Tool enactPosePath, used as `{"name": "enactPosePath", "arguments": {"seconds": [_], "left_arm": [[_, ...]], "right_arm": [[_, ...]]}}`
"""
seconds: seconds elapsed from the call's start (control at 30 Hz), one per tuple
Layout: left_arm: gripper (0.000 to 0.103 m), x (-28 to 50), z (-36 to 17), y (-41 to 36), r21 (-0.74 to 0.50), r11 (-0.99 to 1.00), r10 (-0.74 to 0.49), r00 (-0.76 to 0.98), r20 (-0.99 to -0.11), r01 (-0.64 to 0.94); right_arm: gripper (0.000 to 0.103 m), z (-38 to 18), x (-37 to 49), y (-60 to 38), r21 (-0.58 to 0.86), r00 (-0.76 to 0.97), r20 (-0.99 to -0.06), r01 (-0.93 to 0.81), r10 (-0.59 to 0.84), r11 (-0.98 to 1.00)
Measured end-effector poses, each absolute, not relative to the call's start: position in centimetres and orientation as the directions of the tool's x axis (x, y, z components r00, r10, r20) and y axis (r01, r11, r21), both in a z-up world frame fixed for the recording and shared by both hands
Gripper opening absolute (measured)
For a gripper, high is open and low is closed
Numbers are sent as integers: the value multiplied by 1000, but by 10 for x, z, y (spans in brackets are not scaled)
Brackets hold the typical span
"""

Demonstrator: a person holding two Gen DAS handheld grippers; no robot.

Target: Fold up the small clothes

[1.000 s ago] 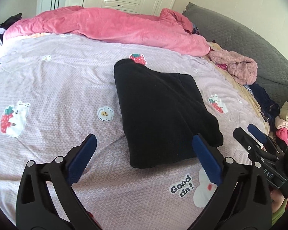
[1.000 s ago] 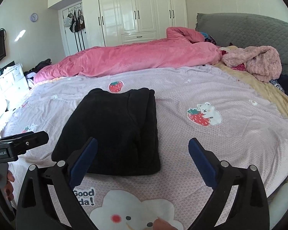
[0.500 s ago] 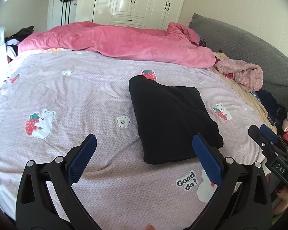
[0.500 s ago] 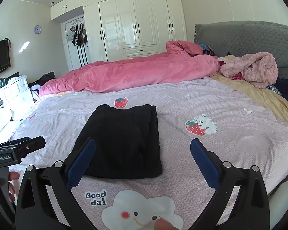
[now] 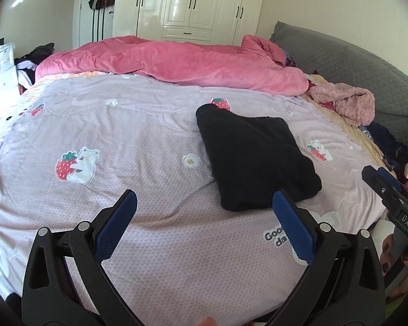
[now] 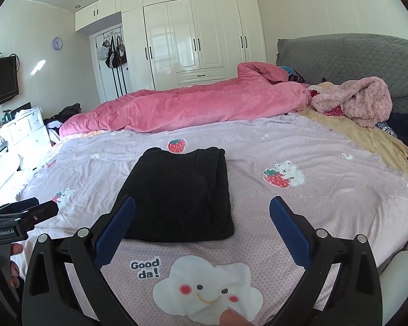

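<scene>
On the lilac cartoon-print bedspread [image 5: 149,141], the folded black fleece garment [image 6: 176,193] lies mid-frame, now farther off than a second ago. The left gripper [image 5: 204,218] and right gripper [image 6: 202,221] have drawn back, wide open, empty; this fold looks finished.

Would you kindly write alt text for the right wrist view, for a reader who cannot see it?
A folded black garment lies flat on a lilac cartoon-print bedspread, just beyond the open, empty right gripper. A pink duvet lies bunched behind, before white wardrobes.
</scene>
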State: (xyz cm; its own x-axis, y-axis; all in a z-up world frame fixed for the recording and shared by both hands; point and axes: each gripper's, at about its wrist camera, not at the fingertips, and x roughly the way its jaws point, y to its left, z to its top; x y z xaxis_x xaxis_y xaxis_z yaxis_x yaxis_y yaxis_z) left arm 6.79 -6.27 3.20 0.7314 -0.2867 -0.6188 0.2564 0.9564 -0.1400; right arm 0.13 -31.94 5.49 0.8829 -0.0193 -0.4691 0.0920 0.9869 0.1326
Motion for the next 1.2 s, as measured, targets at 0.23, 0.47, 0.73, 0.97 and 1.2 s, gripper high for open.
{"name": "enactPosePath", "arguments": {"seconds": [0.23,0.47,0.73,0.97,1.2], "left_arm": [[94,61,11,-55,-119,966,-250,702,-667,231],[94,59,-6,-58,-109,971,-227,678,-699,213],[94,53,-15,-67,-94,970,-226,679,-698,225],[94,55,-24,-70,-91,969,-224,672,-706,228],[94,58,-29,-71,-87,970,-218,663,-716,225]], "right_arm": [[99,39,-8,-318,129,861,-509,95,-16,987],[99,14,-14,-318,141,823,-568,115,-15,983],[99,-2,-12,-310,97,812,-581,121,-42,988],[99,-11,-8,-305,75,807,-589,111,-46,991],[99,-18,-4,-302,73,796,-604,104,-39,992]]}}
